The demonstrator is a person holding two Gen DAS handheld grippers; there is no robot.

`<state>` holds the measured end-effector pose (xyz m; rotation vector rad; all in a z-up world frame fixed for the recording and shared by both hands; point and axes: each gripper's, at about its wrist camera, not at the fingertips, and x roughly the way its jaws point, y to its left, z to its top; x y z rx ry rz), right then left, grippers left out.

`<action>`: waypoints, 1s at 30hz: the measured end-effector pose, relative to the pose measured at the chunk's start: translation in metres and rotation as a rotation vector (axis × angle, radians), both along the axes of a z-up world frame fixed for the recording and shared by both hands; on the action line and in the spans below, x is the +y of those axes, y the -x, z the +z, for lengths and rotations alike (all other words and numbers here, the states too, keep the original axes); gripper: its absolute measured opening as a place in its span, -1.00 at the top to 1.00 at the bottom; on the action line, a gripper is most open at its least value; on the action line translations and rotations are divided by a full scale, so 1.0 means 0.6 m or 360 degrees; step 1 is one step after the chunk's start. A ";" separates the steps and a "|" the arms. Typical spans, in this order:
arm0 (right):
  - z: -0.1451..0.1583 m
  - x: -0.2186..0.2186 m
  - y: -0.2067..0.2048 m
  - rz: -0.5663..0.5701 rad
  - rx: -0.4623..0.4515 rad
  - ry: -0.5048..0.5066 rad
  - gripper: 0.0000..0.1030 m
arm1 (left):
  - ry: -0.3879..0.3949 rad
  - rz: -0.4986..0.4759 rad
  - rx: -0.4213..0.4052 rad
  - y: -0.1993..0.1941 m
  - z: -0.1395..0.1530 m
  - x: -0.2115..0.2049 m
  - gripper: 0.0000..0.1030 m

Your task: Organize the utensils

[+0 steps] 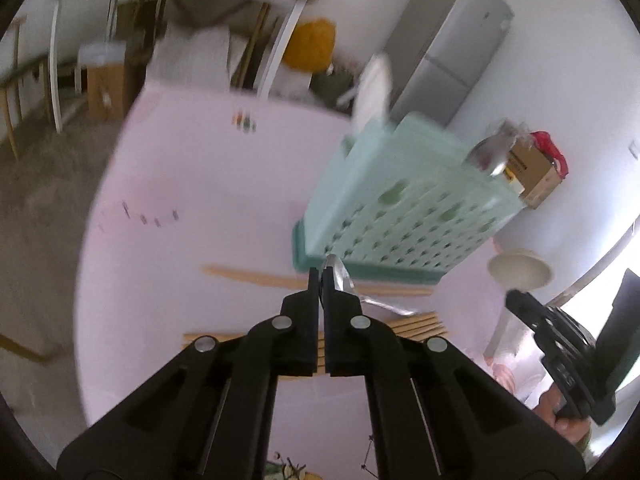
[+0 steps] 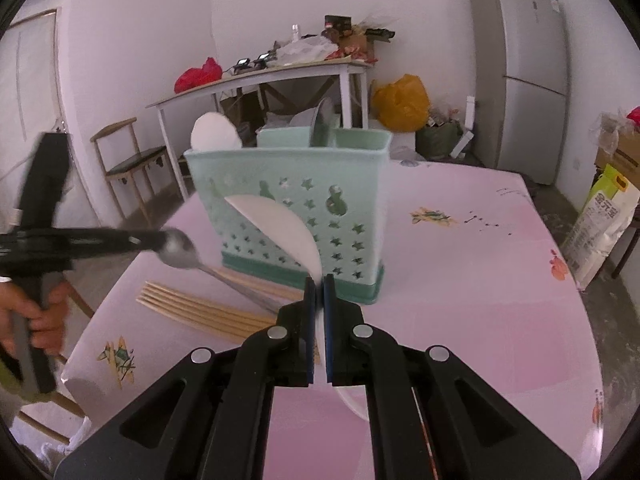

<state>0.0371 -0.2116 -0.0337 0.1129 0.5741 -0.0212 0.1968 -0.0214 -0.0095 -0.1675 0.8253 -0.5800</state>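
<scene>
While both grippers were loaded at once, the main risk was a clash near the mint utensil holder [image 2: 296, 208]: the left gripper [image 1: 320, 276] sat at left of the right-wrist view w/ its metal spoon [image 2: 180, 250] sticking out toward the white spoon [image 2: 280, 228], so either could've knocked the other or tipped the holder if both went for the top opening together. Motion blur in the left-wrist view suggested quick movement, which would've made a slip more likely, esp. since the metal spoon was pinched by the bowl, handle hanging free down toward the chopsticks [image 2: 200, 312] on the pink counter [image 2: 460, 300]. Left jaws were nearly closed, only a thin gap, clamped on that spoon's bowl. Right gripper [image 2: 319, 280] jaws were likewise almost shut, gripping the white spoon's handle, its bowl raised in front of the holder at frame centre, not yet over the rim. Holder stood upright mid-counter, already w/ a white utensil [image 2: 214, 132] and a dark one [image 2: 322, 124] poking out the top. A cream bowl [image 1: 518, 268] sat right of the holder in the left-wrist view.
</scene>
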 end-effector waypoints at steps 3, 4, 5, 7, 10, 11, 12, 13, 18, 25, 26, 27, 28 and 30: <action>0.007 -0.009 0.004 -0.0038 -0.0027 0.0010 0.93 | -0.0069 0.0018 -0.0170 0.032 0.046 0.011 0.98; 0.009 -0.013 0.004 -0.0045 -0.0032 0.0008 0.93 | -0.0083 0.0025 -0.0205 0.038 0.056 0.014 0.98; 0.012 -0.017 0.004 -0.0056 -0.0040 0.0007 0.93 | -0.0098 0.0038 -0.0267 0.049 0.073 0.020 0.98; 0.014 -0.020 0.006 -0.0069 -0.0048 0.0005 0.93 | -0.0083 0.0063 -0.0362 0.067 0.109 0.036 0.98; 0.015 -0.027 0.007 -0.0085 -0.0056 -0.0008 0.93 | -0.0067 0.0092 -0.0497 0.084 0.161 0.053 0.99; 0.015 -0.029 0.008 -0.0087 -0.0058 -0.0012 0.93 | -0.0059 0.0103 -0.0543 0.091 0.177 0.054 0.99; 0.015 -0.031 0.009 -0.0088 -0.0060 -0.0018 0.93 | -0.0047 0.0113 -0.0599 0.098 0.196 0.056 0.99; 0.015 -0.031 0.010 -0.0089 -0.0061 -0.0020 0.93 | -0.0033 0.0121 -0.0664 0.104 0.217 0.058 0.99; 0.014 -0.029 0.013 -0.0087 -0.0066 -0.0025 0.93 | -0.0021 0.0150 -0.0893 0.107 0.285 0.042 0.99; 0.013 -0.033 0.017 -0.0099 -0.0073 -0.0032 0.93 | -0.0220 0.0099 -0.1081 0.065 0.309 -0.035 0.99; 0.012 -0.034 0.016 -0.0102 -0.0070 -0.0035 0.93 | -0.0250 0.0089 -0.1091 0.060 0.307 -0.043 0.99; 0.011 -0.035 0.016 -0.0105 -0.0068 -0.0036 0.93 | -0.0297 0.0076 -0.1103 0.053 0.301 -0.057 0.99; 0.010 -0.036 0.016 -0.0106 -0.0066 -0.0038 0.93 | -0.0318 0.0066 -0.1108 0.050 0.295 -0.066 0.99; 0.007 -0.039 0.015 -0.0110 -0.0061 -0.0045 0.93 | -0.0379 0.0029 -0.1105 0.040 0.283 -0.090 0.99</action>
